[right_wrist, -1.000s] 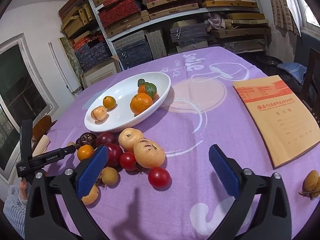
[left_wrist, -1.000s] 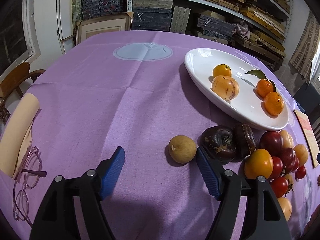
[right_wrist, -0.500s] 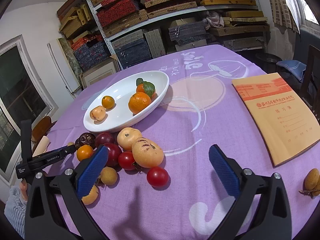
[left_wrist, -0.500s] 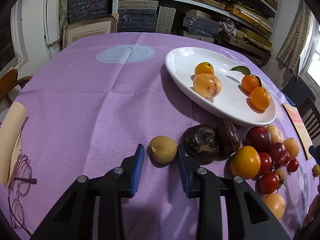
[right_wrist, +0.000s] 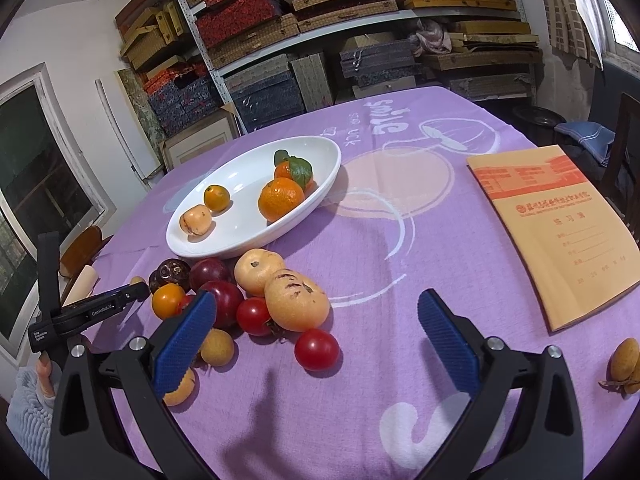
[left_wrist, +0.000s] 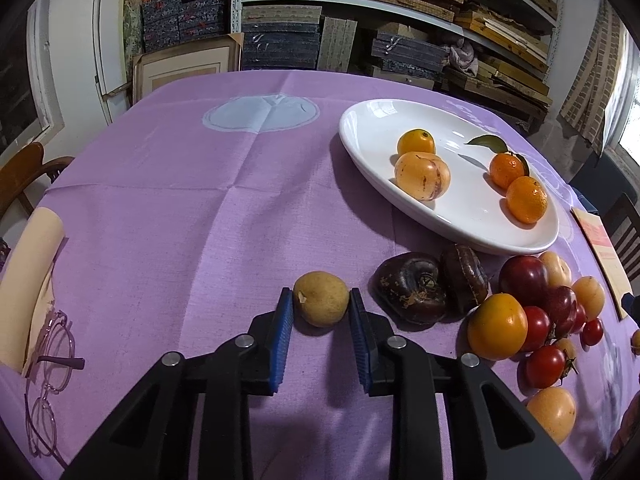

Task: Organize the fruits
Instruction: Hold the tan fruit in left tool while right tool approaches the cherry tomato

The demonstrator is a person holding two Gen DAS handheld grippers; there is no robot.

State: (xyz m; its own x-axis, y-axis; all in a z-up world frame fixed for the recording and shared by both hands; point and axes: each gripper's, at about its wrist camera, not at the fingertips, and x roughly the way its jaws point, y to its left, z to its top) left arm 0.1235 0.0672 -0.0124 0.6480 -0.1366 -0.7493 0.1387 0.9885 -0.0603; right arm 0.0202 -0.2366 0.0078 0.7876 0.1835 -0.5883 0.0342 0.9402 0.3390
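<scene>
Left wrist view: we see our left claw (left_wrist: 321,305) clamped on the small tan fruit (left_wrist: 321,298), pads touching both its sides, on the purple surface (left_wrist: 168,200) just beside two dark fruits (left_wrist: 432,284), near the white dish (left_wrist: 448,224), while our right claw (right_wrist: 316,316) gapes empty.
</scene>
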